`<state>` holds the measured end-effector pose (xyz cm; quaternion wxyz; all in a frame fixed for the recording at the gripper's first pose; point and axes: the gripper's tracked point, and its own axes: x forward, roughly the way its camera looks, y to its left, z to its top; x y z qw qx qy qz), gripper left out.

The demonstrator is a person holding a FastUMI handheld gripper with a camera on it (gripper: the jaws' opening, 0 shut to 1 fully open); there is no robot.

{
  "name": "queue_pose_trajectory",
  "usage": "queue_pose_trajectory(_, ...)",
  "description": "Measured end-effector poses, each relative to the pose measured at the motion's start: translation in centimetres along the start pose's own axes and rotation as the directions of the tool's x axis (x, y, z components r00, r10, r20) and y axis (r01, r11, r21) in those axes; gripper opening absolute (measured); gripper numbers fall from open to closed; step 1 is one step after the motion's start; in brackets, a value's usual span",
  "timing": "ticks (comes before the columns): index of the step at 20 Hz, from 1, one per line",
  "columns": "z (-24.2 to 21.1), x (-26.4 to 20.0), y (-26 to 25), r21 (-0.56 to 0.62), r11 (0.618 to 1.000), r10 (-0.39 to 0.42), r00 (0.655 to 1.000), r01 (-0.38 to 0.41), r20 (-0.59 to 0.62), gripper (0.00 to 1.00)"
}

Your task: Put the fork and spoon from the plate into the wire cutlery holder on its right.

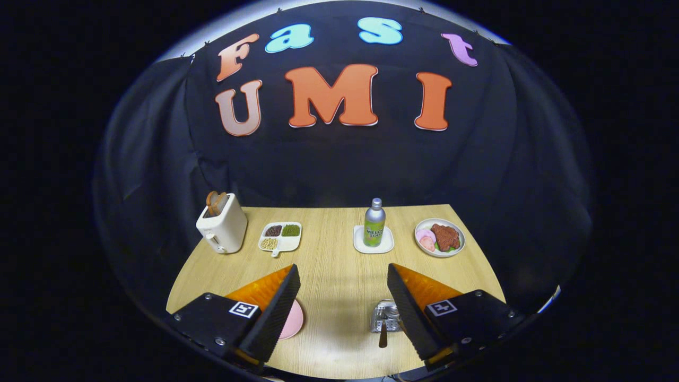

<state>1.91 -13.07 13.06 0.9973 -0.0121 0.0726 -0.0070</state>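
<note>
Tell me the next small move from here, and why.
Probably swing toward the pink plate and lower over it. The gripper hangs open above bare table, holding nothing; the plate peeks from behind one finger, and the wire cutlery holder already shows a dark handle.

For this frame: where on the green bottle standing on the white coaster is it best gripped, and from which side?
Probably best to grip the bottle around its straight green body, below the narrow neck, coming in level from the near side. It stands upright on the coaster, facing the fingers. The gripper is open, jaws wide apart, well short of it.
</note>
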Motion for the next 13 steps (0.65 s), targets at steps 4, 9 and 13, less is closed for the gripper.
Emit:
queue_pose_trajectory(4,0.0,-1.3,-0.1,0.022,0.999,-0.032,0.997,0.03,0.074,0.99)
queue_pose_trajectory(9,-0.5,-2.5,-0.1,0.062,0.997,-0.05,0.99,0.042,0.133,0.99)
queue_pose_trajectory(13,-0.7,-3.3,-0.7,0.098,0.994,-0.074,0.982,0.058,0.173,0.99)
